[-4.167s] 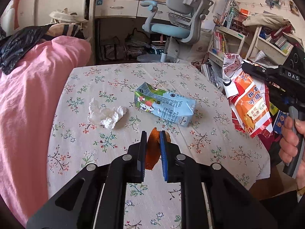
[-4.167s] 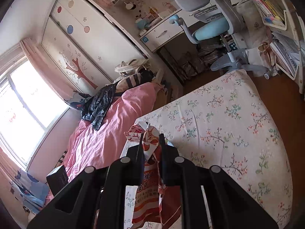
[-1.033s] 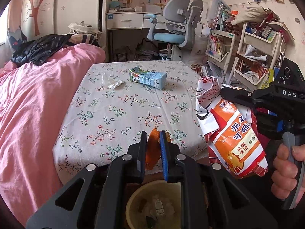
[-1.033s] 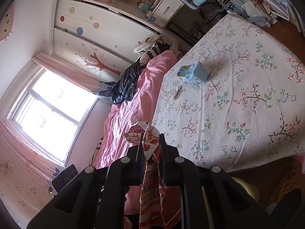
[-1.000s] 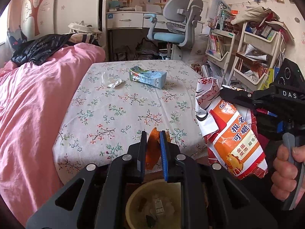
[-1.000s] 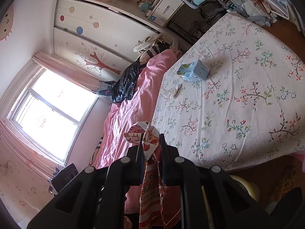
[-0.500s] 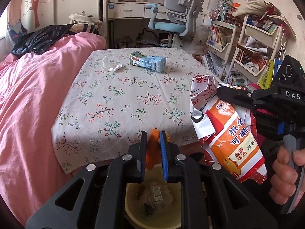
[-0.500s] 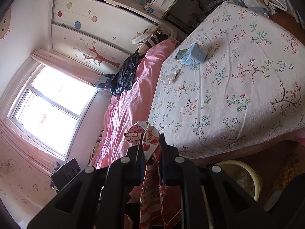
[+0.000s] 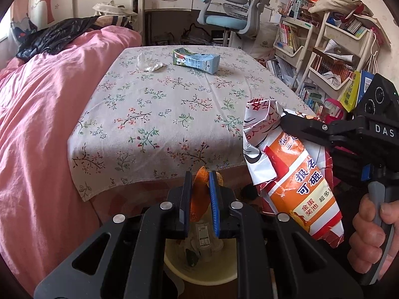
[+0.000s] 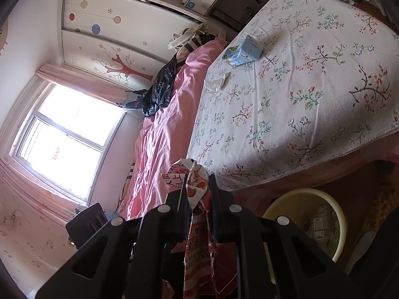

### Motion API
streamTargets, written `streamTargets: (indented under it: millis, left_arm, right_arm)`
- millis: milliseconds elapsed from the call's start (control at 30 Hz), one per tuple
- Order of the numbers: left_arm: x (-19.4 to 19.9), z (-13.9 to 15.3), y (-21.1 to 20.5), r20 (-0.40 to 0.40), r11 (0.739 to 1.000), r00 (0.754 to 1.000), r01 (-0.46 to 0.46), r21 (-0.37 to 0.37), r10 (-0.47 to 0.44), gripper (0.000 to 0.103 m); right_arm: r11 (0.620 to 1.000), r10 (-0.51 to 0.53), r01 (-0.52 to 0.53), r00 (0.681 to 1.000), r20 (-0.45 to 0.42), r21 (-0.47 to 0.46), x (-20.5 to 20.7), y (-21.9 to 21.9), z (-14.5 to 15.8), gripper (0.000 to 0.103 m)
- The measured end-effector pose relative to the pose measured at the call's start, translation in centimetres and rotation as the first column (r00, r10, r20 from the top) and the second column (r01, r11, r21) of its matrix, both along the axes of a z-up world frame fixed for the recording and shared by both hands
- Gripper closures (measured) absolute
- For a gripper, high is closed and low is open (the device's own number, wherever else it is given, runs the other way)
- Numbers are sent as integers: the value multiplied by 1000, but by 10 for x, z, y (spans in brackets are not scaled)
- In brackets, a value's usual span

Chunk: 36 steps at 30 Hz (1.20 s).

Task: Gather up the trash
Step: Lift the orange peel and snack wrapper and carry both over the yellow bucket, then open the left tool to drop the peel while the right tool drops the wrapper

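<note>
My left gripper (image 9: 200, 186) is shut on an orange peel (image 9: 199, 194) and holds it above a pale yellow trash bin (image 9: 199, 271) on the floor by the table's near edge. My right gripper (image 10: 197, 194) is shut on an orange and white snack bag (image 9: 294, 174), which hangs to the right of the bin; the bag also shows in the right wrist view (image 10: 197, 224). A blue milk carton (image 9: 197, 59) and a crumpled white tissue (image 9: 149, 63) lie at the far end of the floral table (image 9: 174, 114).
A pink bed (image 9: 37, 124) runs along the table's left side. A desk chair (image 9: 239, 12) and cluttered bookshelves (image 9: 331, 57) stand behind and right. The bin (image 10: 331, 211) holds some trash.
Both grippers have pulled back from the table and come down toward the bin. The bin fills more of the left wrist view. Both grips are unchanged.
</note>
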<state>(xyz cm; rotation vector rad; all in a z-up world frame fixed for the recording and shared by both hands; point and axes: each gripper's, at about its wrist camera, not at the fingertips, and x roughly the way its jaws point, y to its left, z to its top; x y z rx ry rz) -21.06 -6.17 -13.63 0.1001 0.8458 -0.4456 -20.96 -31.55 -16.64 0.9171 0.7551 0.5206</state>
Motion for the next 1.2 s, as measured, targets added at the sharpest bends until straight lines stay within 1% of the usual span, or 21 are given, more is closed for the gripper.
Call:
streamTargets:
  millis: [300,633,700,767,833,867,900,967,1200]
  left_arm:
    - [-11,-5,-1,-20,1000,1000,10,23,-9,90]
    - [-19,-15,-2,-79,999,997,21,46,-17,89]
    - [-19,-16,0,-85,999,996,13,39,-10,86]
    - [-19,-14,3,-88,1000,996,-5,30,7,77]
    - [-18,-13,6,-87,999,996,-26,21,28,70]
    - [-18,-12,8,-86,999,996,-35,15,36,67]
    - [-17,-11,9,-84,999,996,-43,9,44,66]
    - [-17,-9,11,-76,998,995,-58,3,58,61]
    - [-17,-3,15,-30,995,995,-95,-5,95,51]
  right_arm:
    - [1000,14,-14,1000,-24,2,-3,6,-8,88]
    - [998,48,-51,997,-69,-44,-6,21,-19,86]
    - [997,50,-54,996,-76,-53,-6,23,-21,86]
    - [996,49,-54,995,-85,-64,-6,24,-23,85]
    - [996,44,-51,994,-99,-75,-5,25,-26,80]
    - [996,36,-46,993,-112,-82,-5,25,-29,74]
    - [996,30,-40,992,-123,-83,-5,24,-32,70]
    - [996,21,-33,989,-145,-78,-5,22,-36,66]
    - [996,15,-28,989,-146,-87,-7,18,-37,65]
